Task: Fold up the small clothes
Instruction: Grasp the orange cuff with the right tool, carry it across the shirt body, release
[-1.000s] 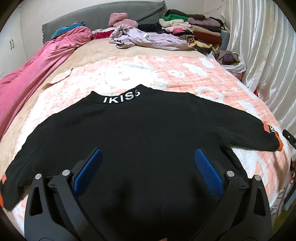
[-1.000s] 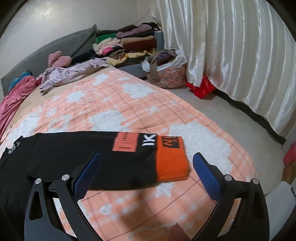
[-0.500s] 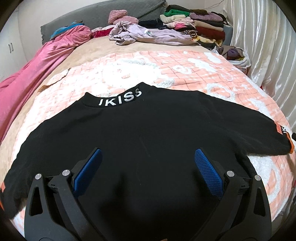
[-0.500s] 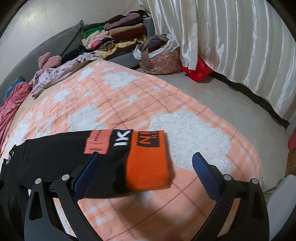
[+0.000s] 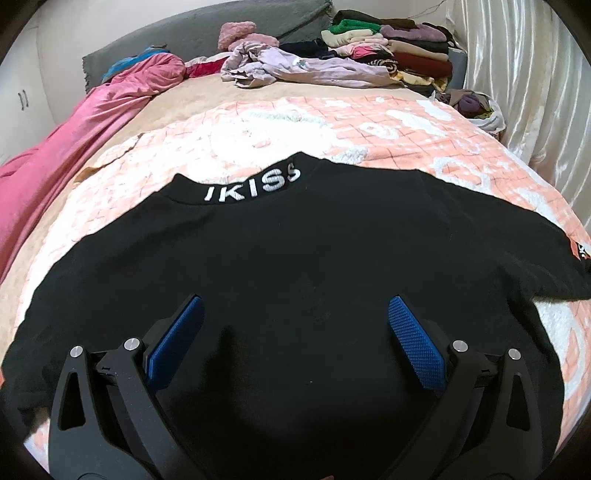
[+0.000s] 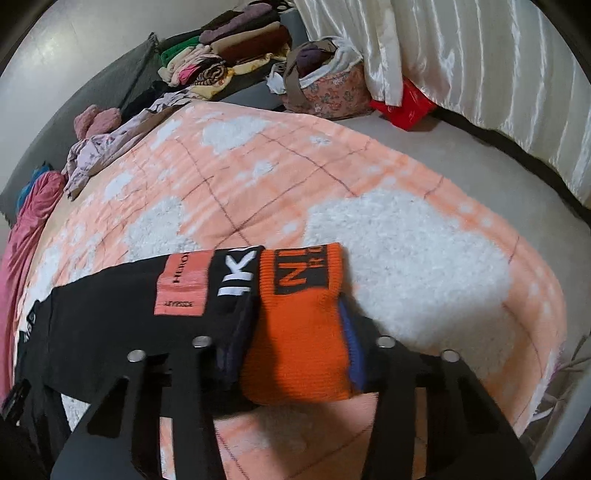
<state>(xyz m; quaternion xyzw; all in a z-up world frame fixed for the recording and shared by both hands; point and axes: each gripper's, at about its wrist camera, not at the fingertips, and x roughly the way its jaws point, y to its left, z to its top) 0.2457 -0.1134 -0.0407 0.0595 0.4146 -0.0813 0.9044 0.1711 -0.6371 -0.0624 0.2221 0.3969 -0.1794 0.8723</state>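
Left wrist view shows the black sweater (image 5: 295,266) lying flat on the bed (image 5: 424,125), spread over an orange and white blanket (image 5: 155,162). Its collar, lettered IKISS (image 5: 255,186), points toward the headboard (image 5: 192,33), and 1 sleeve runs out from the collar to the right edge of the view. The left gripper (image 5: 293,321) hangs over the sweater's lower body with its jaws wide apart; the 2 blue pads (image 5: 413,345) clasp nothing. Whether the pads touch the cloth cannot be told.

Beyond the collar, near the headboard, lie a rumpled lilac garment (image 5: 303,68), a stack of folded clothes (image 5: 391,48) and a pink quilt (image 5: 85,125) along the bed's left side. A white curtain (image 5: 517,81) hangs to the right of the stack.

Right wrist view shows the sleeve's orange cuff (image 6: 299,332) between the pads of the right gripper (image 6: 295,343). Its jaws are closing on the cuff, and the blue pads (image 6: 352,343) sit against its 2 sides, the cloth bunched between them. Next to the cuff, toward the sweater's body, sit white letters and a coral patch (image 6: 183,284). Past the cuff, off the bed's far side, a flowered bag (image 6: 325,88) and a red bag (image 6: 406,105) stand on the floor below the curtain.
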